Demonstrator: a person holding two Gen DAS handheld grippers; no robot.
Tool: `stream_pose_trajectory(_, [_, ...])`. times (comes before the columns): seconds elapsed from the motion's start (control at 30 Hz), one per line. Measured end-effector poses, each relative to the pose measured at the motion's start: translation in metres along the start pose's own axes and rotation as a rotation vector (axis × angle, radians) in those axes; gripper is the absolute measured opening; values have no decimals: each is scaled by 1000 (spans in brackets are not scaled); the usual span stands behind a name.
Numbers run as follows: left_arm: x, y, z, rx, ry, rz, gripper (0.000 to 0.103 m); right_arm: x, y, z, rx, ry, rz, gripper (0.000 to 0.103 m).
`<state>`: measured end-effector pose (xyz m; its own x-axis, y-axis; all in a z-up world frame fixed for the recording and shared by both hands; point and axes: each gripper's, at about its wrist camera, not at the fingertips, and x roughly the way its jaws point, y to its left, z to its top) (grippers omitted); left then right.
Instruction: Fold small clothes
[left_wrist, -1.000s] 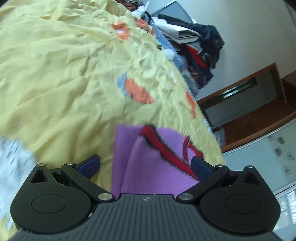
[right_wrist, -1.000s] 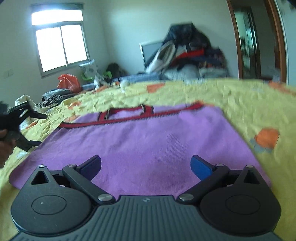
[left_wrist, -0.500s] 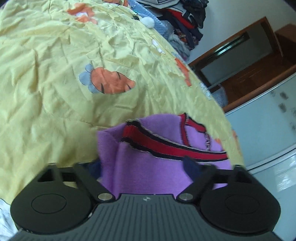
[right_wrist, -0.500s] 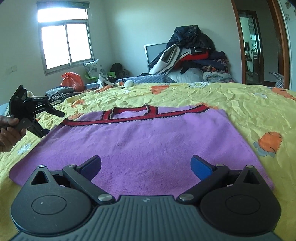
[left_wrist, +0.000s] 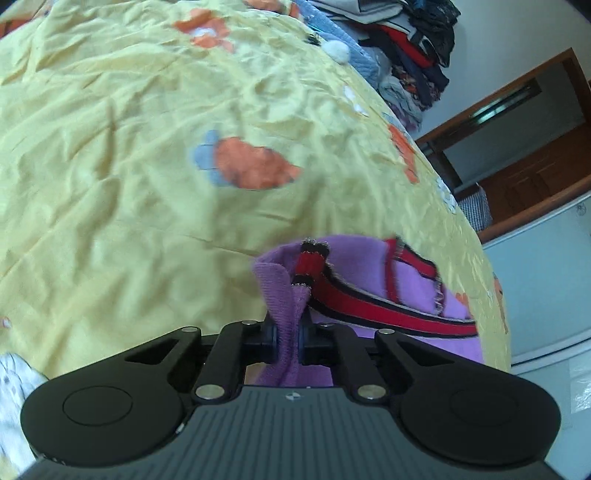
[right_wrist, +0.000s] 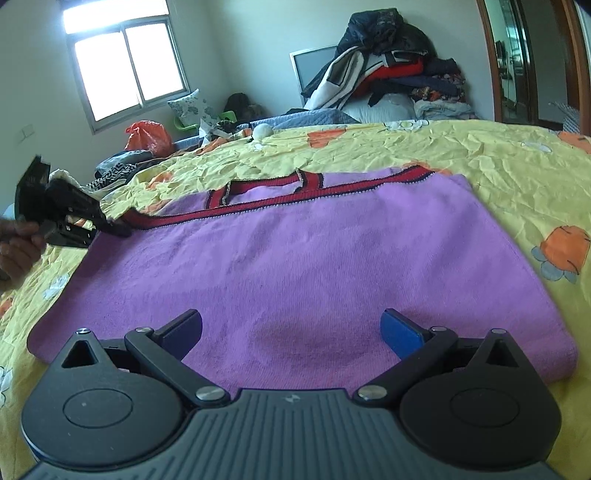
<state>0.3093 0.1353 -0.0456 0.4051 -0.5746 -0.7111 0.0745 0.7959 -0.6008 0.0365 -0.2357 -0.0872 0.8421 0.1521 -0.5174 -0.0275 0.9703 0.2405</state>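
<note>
A purple knitted garment (right_wrist: 314, 258) with red-and-black trim lies flat on the yellow bedsheet (right_wrist: 498, 166). In the left wrist view my left gripper (left_wrist: 287, 339) is closing, and its pads pinch a bunched fold of the garment (left_wrist: 406, 288) at its trimmed corner, which is lifted a little. The right wrist view shows that same left gripper (right_wrist: 122, 230), held by a hand (right_wrist: 14, 243), at the garment's far left corner. My right gripper (right_wrist: 291, 332) stands open just above the near hem, with only flat fabric under its fingers.
A tall pile of clothes (right_wrist: 388, 74) sits at the bed's far end, with a white ball (right_wrist: 262, 131) and an orange bag (right_wrist: 147, 136) nearby. The sheet (left_wrist: 129, 184) spreads wrinkled around the garment. A wooden doorway (left_wrist: 517, 147) is off to the right.
My left gripper went from wide open to shut on the garment's trimmed corner and rose slightly with it. The right gripper has kept still and open.
</note>
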Motion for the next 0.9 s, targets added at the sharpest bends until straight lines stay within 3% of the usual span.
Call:
stream_pose_trajectory(0.2, [4, -90, -5, 151, 58, 105, 9, -2, 2, -2, -10, -5, 0, 103])
stream_pose_trajectory(0.47, [63, -185, -35, 308, 158, 152, 9, -9, 2, -3, -13, -32, 19, 103])
stream_pose_trajectory(0.67, [120, -191, -56, 340, 238, 221, 9, -12, 2, -3, -6, -45, 16, 103])
stream_pose_trajectory(0.83, [122, -193, -54, 352, 237, 234, 16, -13, 5, -2, -19, -40, 8, 103])
stream_pose_trajectory(0.9, [121, -192, -53, 346, 236, 235, 17, -19, 8, 0, 17, -18, 53, 103])
